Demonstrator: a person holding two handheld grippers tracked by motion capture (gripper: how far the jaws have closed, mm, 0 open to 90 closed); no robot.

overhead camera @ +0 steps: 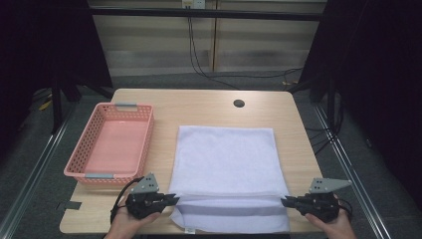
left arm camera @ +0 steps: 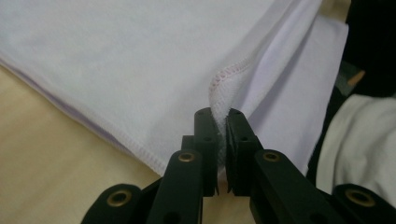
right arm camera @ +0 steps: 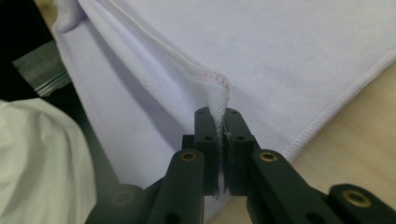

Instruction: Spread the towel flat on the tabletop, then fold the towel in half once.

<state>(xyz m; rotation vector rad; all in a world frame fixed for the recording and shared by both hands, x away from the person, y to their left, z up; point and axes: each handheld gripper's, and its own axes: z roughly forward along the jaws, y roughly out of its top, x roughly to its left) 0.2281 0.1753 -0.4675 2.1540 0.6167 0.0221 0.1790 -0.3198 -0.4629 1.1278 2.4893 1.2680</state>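
Gripping a stitched corner of the white towel (overhead camera: 226,169) each, the left gripper (overhead camera: 175,199) and right gripper (overhead camera: 284,201) were clamped on the cloth at the near table (overhead camera: 209,107) edge, its front part folded back over itself. Beyond to the left, a pink basket (overhead camera: 77,159) sat beside the towel.

basket (overhead camera: 110,145) left of towel (overhead camera: 226,154), both on table (overhead camera: 199,107)
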